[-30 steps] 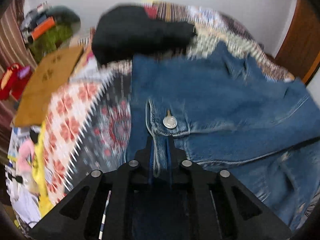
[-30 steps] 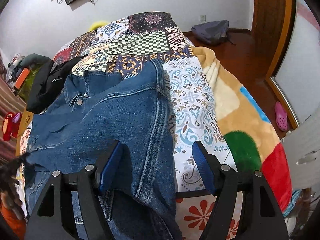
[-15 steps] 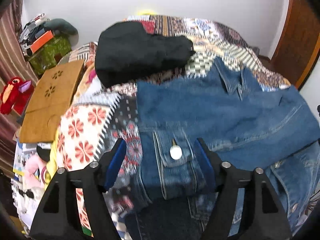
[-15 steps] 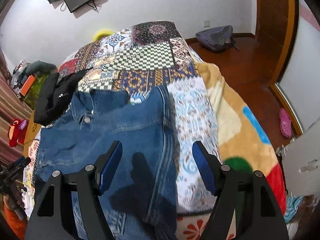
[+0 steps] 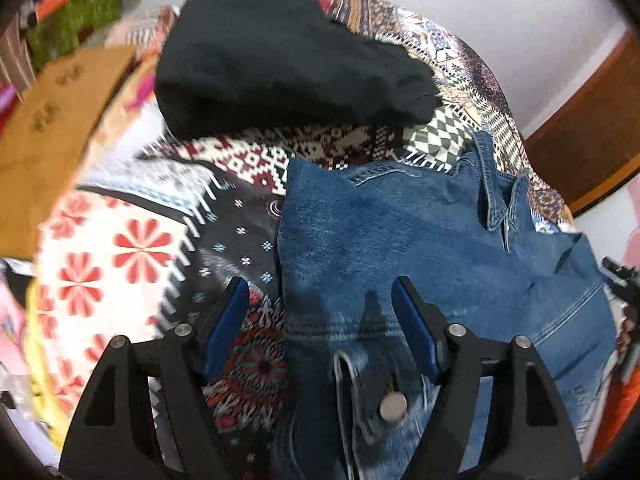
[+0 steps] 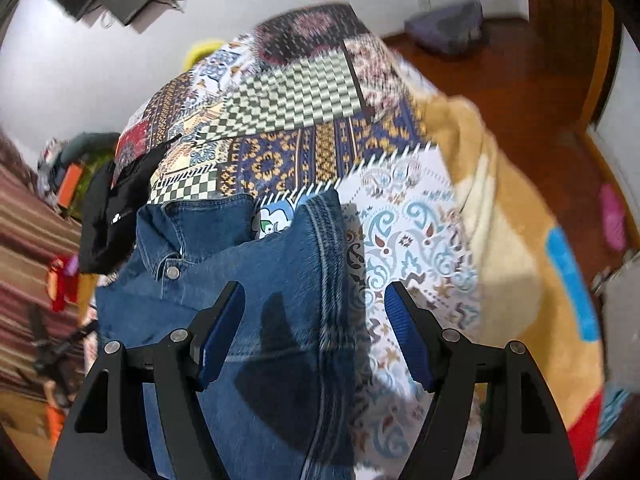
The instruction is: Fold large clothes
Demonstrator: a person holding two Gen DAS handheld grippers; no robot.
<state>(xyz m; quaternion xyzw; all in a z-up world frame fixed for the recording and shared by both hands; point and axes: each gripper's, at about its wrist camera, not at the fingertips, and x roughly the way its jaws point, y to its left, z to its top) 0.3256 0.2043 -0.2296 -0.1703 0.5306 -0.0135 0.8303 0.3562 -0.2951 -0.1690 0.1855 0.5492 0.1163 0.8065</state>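
**Denim jacket on the bed, both hand-held grippers apart**

A blue denim jacket (image 5: 420,248) is spread on a bed covered by a patchwork quilt (image 6: 296,96). In the left wrist view its collar (image 5: 500,196) is seen toward the far right, and a cuff with a metal button (image 5: 393,407) lies nearest the camera, folded over the body of the jacket. In the right wrist view the collar is at the left with a second button (image 6: 173,272) below it, and a stitched edge of the jacket (image 6: 328,248) runs down the middle of the picture, with white paisley quilt just beside it on the right.

The left hand-held gripper (image 5: 320,328) is held above the jacket's left edge – its blue pads (image 5: 226,320) stand well apart and nothing is clamped; the cuff lies below the right-hand finger, free of the pads. The right hand-held gripper (image 6: 316,328) is likewise wide apart and empty, poised over the stitched edge, its shadow cast on the denim.

Beyond the jacket a black garment (image 5: 280,52) is heaped on the quilt, apart from the denim. A brown board (image 5: 52,120) is seen at the bed's left side. To the right of the quilt a tan blanket (image 6: 516,232) with coloured patches is draped – past it, a wooden floor (image 6: 500,76) and a grey bag (image 6: 444,26) by the wall. Both views are somewhat blurred.
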